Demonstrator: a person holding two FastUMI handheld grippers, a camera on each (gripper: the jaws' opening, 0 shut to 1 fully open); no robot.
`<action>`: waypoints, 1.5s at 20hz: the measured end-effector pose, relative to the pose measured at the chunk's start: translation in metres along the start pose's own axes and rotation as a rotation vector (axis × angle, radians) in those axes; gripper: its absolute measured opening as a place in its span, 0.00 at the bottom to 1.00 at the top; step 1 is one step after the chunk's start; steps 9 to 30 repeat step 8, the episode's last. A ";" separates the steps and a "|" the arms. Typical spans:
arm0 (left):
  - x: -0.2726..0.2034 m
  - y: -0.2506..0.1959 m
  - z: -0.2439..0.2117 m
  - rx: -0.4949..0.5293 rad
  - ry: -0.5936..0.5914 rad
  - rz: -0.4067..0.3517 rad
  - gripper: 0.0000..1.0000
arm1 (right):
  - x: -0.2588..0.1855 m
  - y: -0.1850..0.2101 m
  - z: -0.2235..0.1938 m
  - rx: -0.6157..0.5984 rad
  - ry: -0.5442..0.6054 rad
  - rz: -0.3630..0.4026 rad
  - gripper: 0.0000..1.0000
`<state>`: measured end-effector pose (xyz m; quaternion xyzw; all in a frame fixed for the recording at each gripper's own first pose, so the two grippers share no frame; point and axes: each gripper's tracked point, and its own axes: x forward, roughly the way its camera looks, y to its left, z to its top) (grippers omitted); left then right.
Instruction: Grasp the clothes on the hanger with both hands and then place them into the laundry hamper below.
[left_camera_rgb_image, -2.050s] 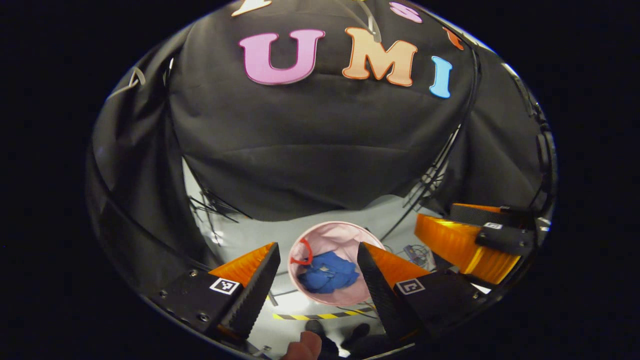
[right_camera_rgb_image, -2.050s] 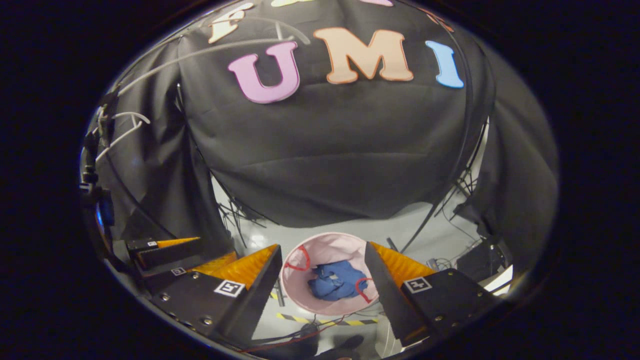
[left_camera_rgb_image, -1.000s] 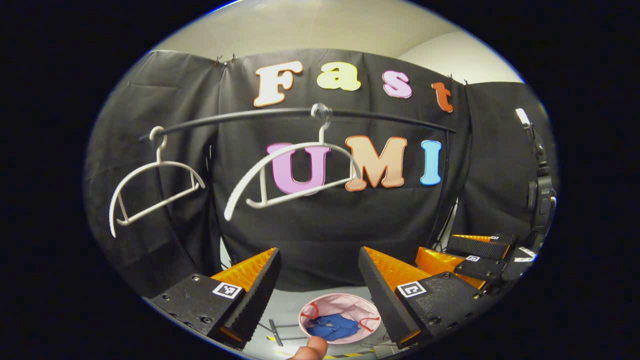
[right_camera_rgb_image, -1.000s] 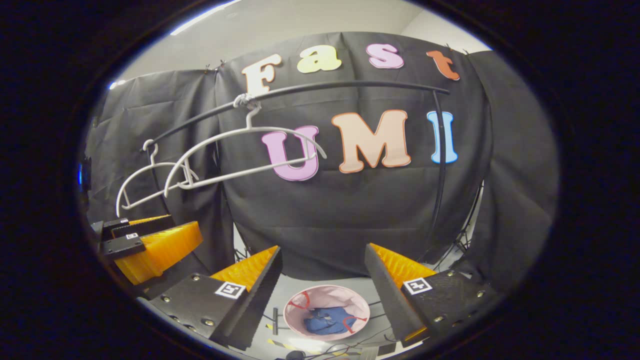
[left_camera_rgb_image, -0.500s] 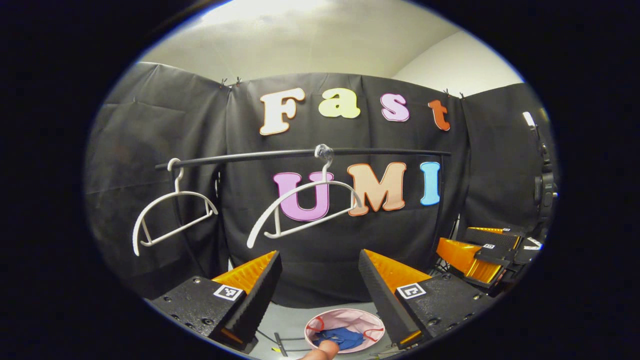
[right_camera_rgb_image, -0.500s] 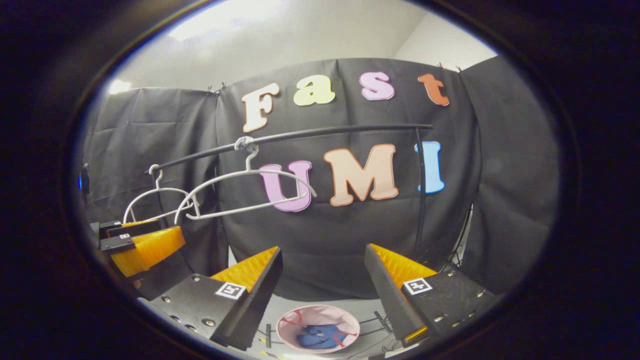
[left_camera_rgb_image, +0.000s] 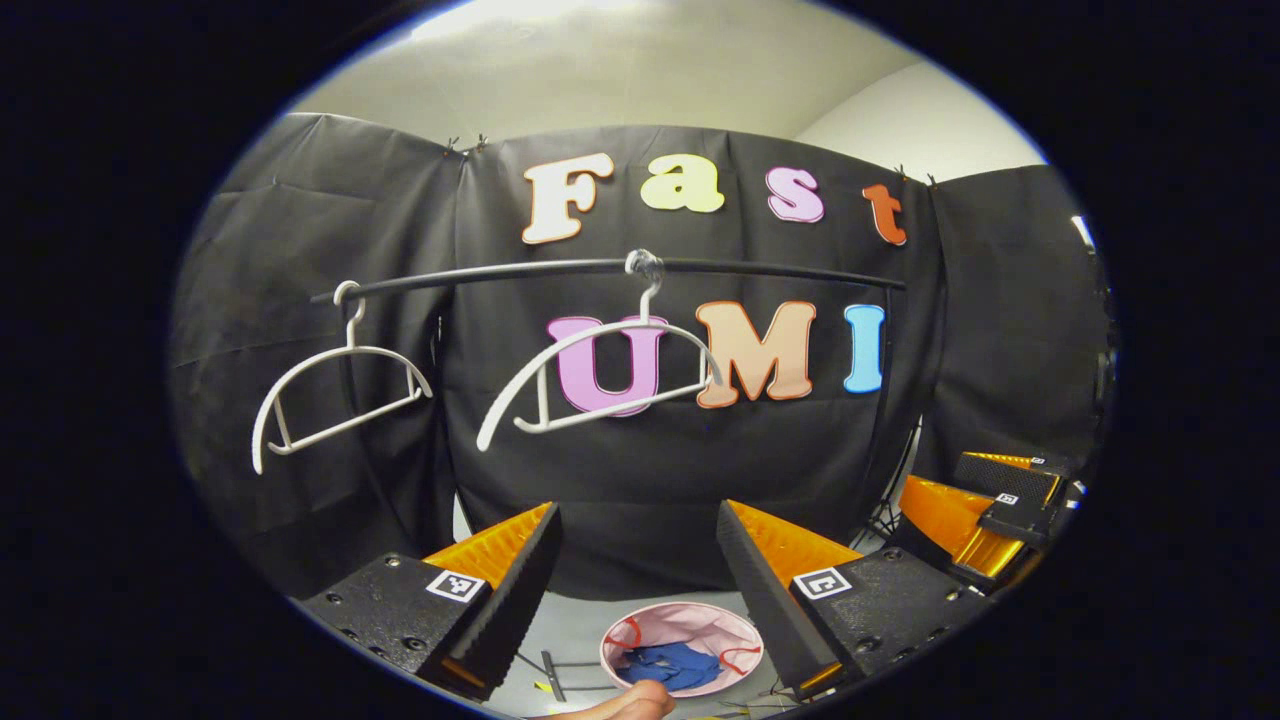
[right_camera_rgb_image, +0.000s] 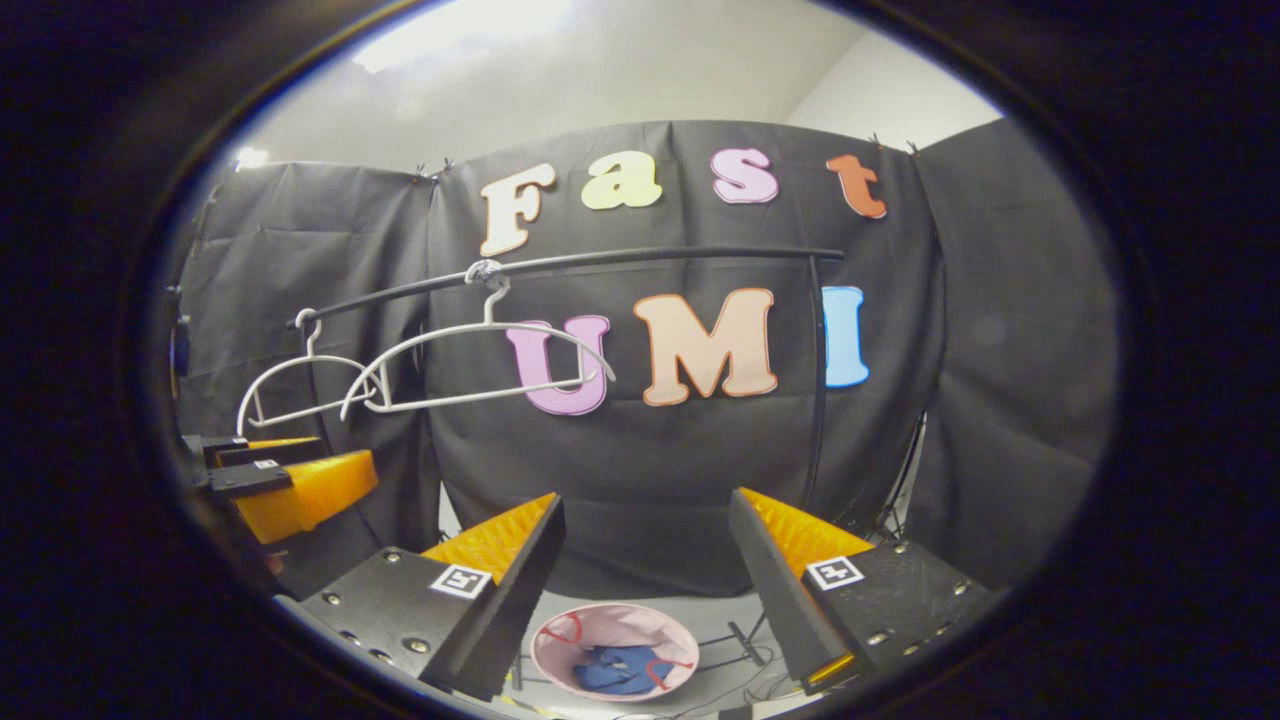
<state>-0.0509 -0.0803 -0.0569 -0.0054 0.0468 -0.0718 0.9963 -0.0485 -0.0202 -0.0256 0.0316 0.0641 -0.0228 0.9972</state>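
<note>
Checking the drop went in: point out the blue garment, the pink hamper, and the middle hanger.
blue garment (left_camera_rgb_image: 672, 665), left gripper view, middle of the cloth.
pink hamper (left_camera_rgb_image: 690, 618), left gripper view, inner far wall.
middle hanger (left_camera_rgb_image: 590, 340), left gripper view, curved shoulder.

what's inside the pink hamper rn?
A crumpled blue garment lies in the hamper, with red handle loops at the rim. Whatever lies under the garment is covered, and in the left gripper view a fingertip hides the near rim.
</note>
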 end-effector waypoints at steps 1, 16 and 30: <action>-0.001 -0.001 -0.001 0.006 -0.004 -0.002 0.95 | -0.002 0.001 -0.003 0.003 0.004 0.003 0.94; -0.007 -0.009 0.004 0.031 -0.051 -0.059 0.96 | -0.009 -0.001 -0.019 0.018 0.044 -0.015 0.93; -0.007 -0.009 0.004 0.031 -0.051 -0.059 0.96 | -0.009 -0.001 -0.019 0.018 0.044 -0.015 0.93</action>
